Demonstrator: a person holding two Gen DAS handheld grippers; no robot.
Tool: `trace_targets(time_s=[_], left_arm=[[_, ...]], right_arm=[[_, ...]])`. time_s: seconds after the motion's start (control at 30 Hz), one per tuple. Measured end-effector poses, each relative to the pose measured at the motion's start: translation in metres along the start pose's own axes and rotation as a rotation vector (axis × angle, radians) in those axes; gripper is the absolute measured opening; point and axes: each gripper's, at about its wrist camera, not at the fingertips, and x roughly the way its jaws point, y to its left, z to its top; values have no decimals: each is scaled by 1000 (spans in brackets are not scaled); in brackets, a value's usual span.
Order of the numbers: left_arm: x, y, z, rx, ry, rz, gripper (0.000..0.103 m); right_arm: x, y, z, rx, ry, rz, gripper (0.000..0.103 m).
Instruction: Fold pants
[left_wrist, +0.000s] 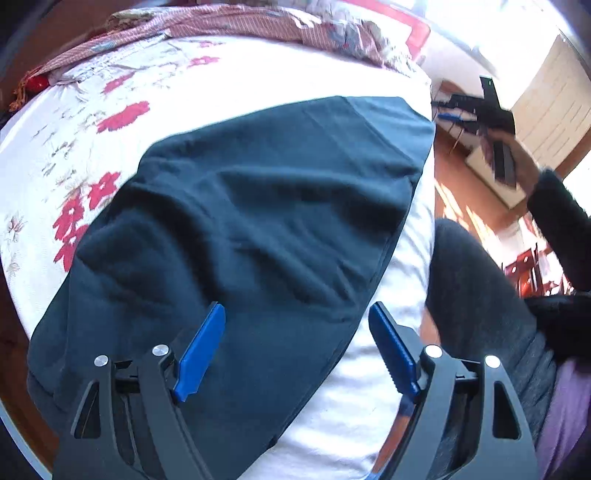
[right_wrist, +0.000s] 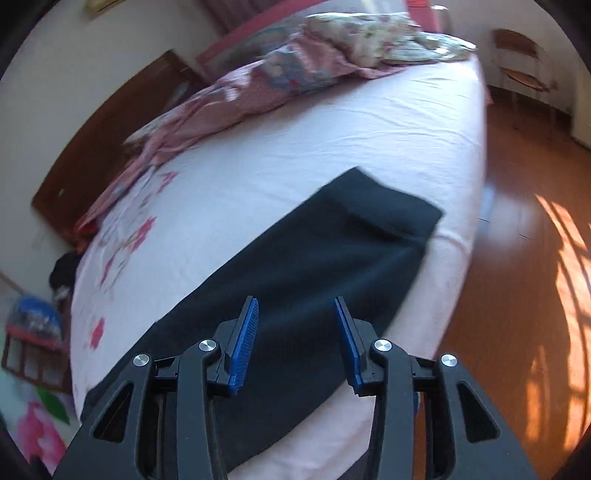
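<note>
Pants (left_wrist: 240, 221), dark and wrinkled, lie spread on the bed sheet (left_wrist: 74, 155) directly ahead of and beneath the left gripper (left_wrist: 297, 317) in the left wrist view; its blue fingers (left_wrist: 201, 354) stand wide apart with nothing between them, the left finger over the cloth, the right one over bare white sheet past the garment's edge. Far off to the right, the right gripper (left_wrist: 496, 122) is held up in a hand, its jaw state unclear from here. A rumpled quilt (left_wrist: 229, 22) lies beyond the pants. In the right wrist view, the pants (right_wrist: 303, 266) stretch forward and to the left under the right gripper (right_wrist: 295, 306), which is open and empty, both fingers (right_wrist: 243, 343) above the dark fabric. The near end of the garment is cut off behind the gripper body. Motion blur softens the wooden floor (right_wrist: 517, 258) to the right.
</note>
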Motion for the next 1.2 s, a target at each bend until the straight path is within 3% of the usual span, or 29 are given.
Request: trace_targets(time_s=[0.1,0.2,0.33,0.43,0.53,0.6,0.77,1.03,1.07,1.13,1.17,1.2], left_arm=[[5,-13,10,16,-30,48,87],[-5,-6,-4,-121,-27,40,87],[-41,40,-72,-557,-69,-118,92],[-82,77,-141,-880,-217,-180,92],[-105,97,-200,-1075,-327,-232,92],[-103,101,-218,-1136,-347,-247,91],[-73,109,-231,-1273,-413,-391,84],[-50,122,-224,-1354,-447,-389,76],[-49,125,-219,-1355,-443,-369,69],[-51,126,-215,-1354,-443,-325,43],[-53,127,-216,-1355,-449,-306,18],[-55,128,-217,-1358,-457,-283,18]], right_arm=[[8,75,-45,-132,87,161,41],[18,115,-79,-173,175,253,41],[28,140,-116,-154,275,355,41],[31,150,-136,-124,312,402,41],[32,160,-147,-106,332,425,41],[31,166,-151,-103,340,427,41],[19,173,-152,-114,331,432,41],[4,158,-151,-99,315,415,41],[6,157,-152,-95,322,409,41],[9,157,-153,-86,334,410,41],[9,158,-154,-85,337,411,41],[9,159,-154,-90,337,408,41]])
